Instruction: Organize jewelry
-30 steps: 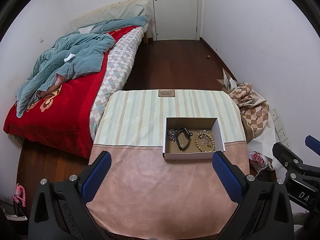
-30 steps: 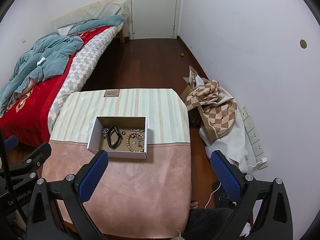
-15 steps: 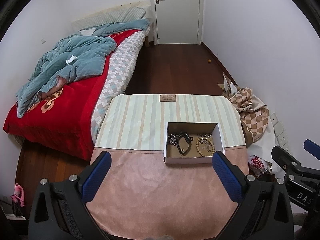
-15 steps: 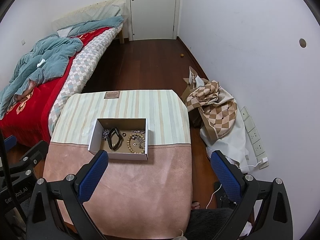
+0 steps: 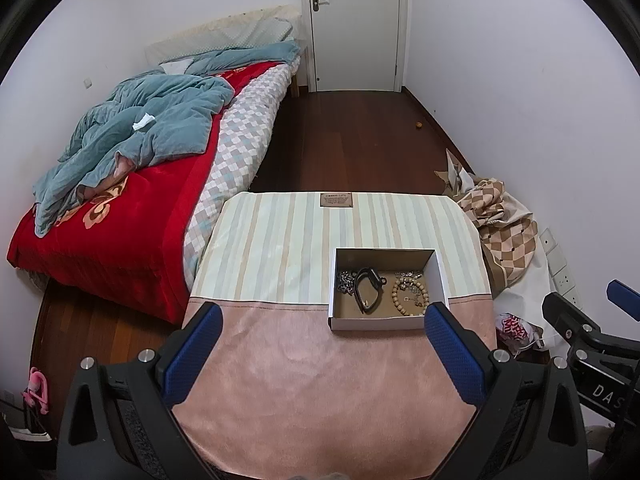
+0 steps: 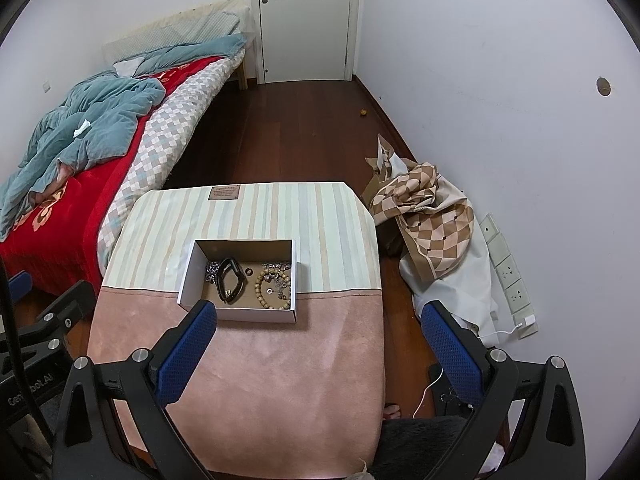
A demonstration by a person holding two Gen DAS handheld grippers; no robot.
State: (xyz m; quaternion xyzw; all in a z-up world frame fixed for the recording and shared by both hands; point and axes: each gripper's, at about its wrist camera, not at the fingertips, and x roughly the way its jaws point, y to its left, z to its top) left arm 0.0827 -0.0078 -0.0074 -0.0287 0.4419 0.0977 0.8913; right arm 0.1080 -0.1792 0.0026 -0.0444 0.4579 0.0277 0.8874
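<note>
An open white cardboard box (image 5: pixel 384 323) (image 6: pixel 256 314) stands on the cloth-covered table (image 5: pixel 320 380) (image 6: pixel 280 360). Inside lie a black bracelet (image 5: pixel 367 289) (image 6: pixel 230 282), a wooden bead bracelet (image 5: pixel 408 295) (image 6: pixel 269 286), a silver chain bracelet (image 5: pixel 345 281) (image 6: pixel 212 270) and a small dark ring (image 6: pixel 249 271). My left gripper (image 5: pixel 320 352) is open and empty above the table's near half. My right gripper (image 6: pixel 320 350) is open and empty, also short of the box.
A bed (image 5: pixel 132 184) with a red cover and blue quilt stands left of the table. A checked cloth pile (image 6: pixel 428 208) lies on the floor at the right by the wall sockets (image 6: pixel 508 268). A closed door (image 5: pixel 356 24) is at the far end.
Both grippers have pulled back and risen a little; the box and table sit lower and slightly smaller in both views. The jewelry has not moved.
</note>
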